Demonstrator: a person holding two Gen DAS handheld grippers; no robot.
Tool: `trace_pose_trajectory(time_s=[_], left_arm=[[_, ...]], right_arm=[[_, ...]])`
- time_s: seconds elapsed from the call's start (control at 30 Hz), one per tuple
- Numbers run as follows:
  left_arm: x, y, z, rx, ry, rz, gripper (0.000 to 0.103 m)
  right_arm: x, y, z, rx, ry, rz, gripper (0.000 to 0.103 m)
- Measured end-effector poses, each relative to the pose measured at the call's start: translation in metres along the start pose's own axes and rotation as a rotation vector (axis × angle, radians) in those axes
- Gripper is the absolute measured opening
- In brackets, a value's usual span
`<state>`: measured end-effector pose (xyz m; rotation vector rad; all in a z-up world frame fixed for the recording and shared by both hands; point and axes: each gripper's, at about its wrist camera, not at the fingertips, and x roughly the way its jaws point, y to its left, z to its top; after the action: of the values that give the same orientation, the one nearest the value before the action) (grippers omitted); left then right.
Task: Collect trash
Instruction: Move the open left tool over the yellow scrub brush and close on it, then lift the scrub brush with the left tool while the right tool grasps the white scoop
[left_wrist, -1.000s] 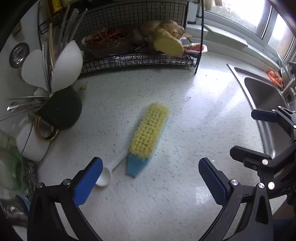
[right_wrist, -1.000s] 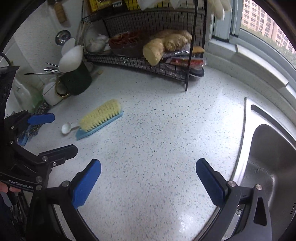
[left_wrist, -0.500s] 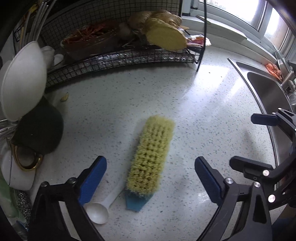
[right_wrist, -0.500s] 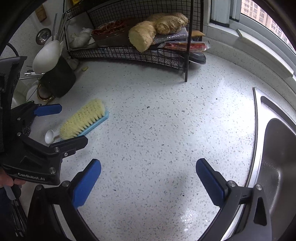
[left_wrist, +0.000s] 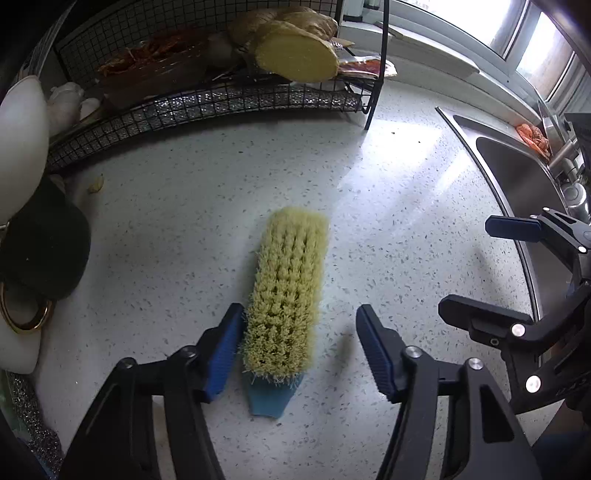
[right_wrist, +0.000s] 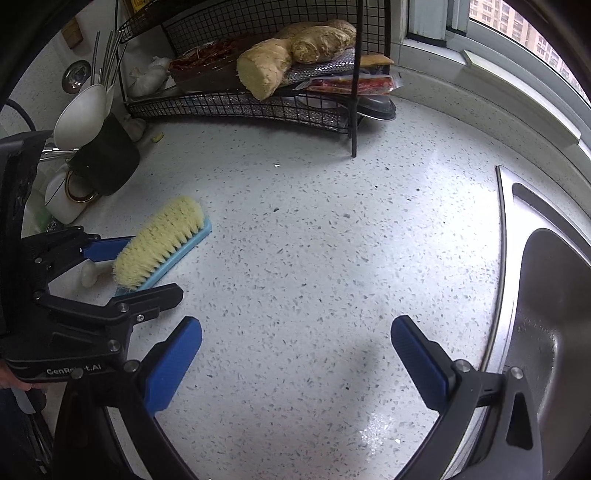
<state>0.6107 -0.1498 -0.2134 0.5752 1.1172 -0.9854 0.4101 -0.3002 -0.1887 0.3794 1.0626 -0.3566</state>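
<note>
A scrubbing brush (left_wrist: 288, 291) with yellow bristles and a blue back lies on the speckled counter (left_wrist: 388, 229). My left gripper (left_wrist: 299, 310) straddles its near end, jaws closing. The left pad (left_wrist: 221, 354) brushes the bristles, while the right pad (left_wrist: 376, 354) stands apart from them. In the right wrist view the same brush (right_wrist: 159, 243) lies between the left gripper's fingers (right_wrist: 155, 299), with a white spoon (right_wrist: 88, 275) beside it. My right gripper (right_wrist: 295, 325) hangs open over bare counter, holding nothing. A small yellow scrap (left_wrist: 96, 183) lies near the rack.
A black wire rack (left_wrist: 221, 103) holding ginger (left_wrist: 295, 55) and packets stands at the back. A dark cup (left_wrist: 40, 251) with utensils and white spoons crowds the left. The steel sink (right_wrist: 554, 295) runs along the right, under a window sill (right_wrist: 498, 77).
My left gripper came down over the brush and its jaws narrowed around it. The spoon slipped out of sight behind the left finger. The right gripper drifted a little closer to the counter.
</note>
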Motion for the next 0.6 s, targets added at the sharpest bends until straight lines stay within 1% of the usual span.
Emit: trace_pose_trajectory(time_s=[0.1,0.13,0.17,0.2,0.3,0.47,0.6], left_arm=[[0.002,-0.004,0.004,0.011,0.001,0.000,0.054],[0.004,-0.007,0.006,0.016,0.000,0.002,0.050],[0.006,-0.009,0.008,0.020,-0.002,0.009,0.041],[0.007,-0.011,0.010,0.023,-0.004,0.017,0.036],[0.009,-0.016,0.013,0.019,-0.001,0.026,0.036],[0.007,-0.026,0.007,0.015,0.003,0.021,0.036],[-0.005,-0.030,-0.003,-0.033,-0.004,0.008,0.036]], right_arm=[[-0.003,-0.006,-0.004,0.003,0.001,-0.003,0.103],[-0.004,-0.009,-0.004,0.003,0.001,-0.005,0.103],[-0.005,-0.010,-0.005,0.004,0.001,-0.006,0.103],[-0.006,-0.012,-0.006,0.004,0.001,-0.007,0.103],[-0.010,-0.014,-0.011,0.006,0.004,-0.013,0.103],[-0.018,-0.015,-0.019,0.002,0.000,-0.020,0.103],[-0.028,-0.013,-0.022,-0.008,-0.008,-0.020,0.103]])
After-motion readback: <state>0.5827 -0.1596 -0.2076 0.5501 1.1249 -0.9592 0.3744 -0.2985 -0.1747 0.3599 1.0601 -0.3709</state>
